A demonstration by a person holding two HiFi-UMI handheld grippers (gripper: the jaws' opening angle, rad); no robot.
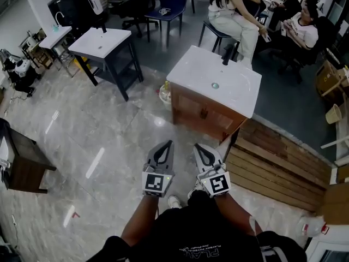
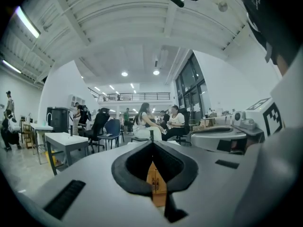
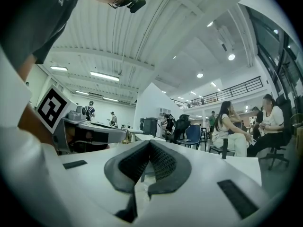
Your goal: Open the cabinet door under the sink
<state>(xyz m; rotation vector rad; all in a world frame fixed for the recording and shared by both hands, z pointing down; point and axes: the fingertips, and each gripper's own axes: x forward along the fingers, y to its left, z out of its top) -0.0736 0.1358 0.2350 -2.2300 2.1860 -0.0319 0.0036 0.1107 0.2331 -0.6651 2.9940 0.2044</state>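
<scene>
The sink cabinet (image 1: pixel 203 111) stands on the floor ahead of me, brown wood under a white basin top (image 1: pixel 234 86) with a dark faucet (image 1: pixel 225 56). Its front doors are closed, with small handles near the middle. My left gripper (image 1: pixel 169 142) and right gripper (image 1: pixel 197 146) are held side by side, level, pointing at the cabinet and a short way from it, touching nothing. Both are shut and empty. In the left gripper view the shut gripper (image 2: pixel 152 144) frames a sliver of the wooden door (image 2: pixel 154 181). The right gripper (image 3: pixel 149 142) shows its ribbed pads pressed together.
A stack of wooden planks (image 1: pixel 278 165) lies right of the cabinet. A white table (image 1: pixel 101 41) stands at the back left, a dark side table (image 1: pixel 22 162) at the left edge. Seated people (image 1: pixel 234 10) and a blue chair (image 1: pixel 166 4) are behind the sink.
</scene>
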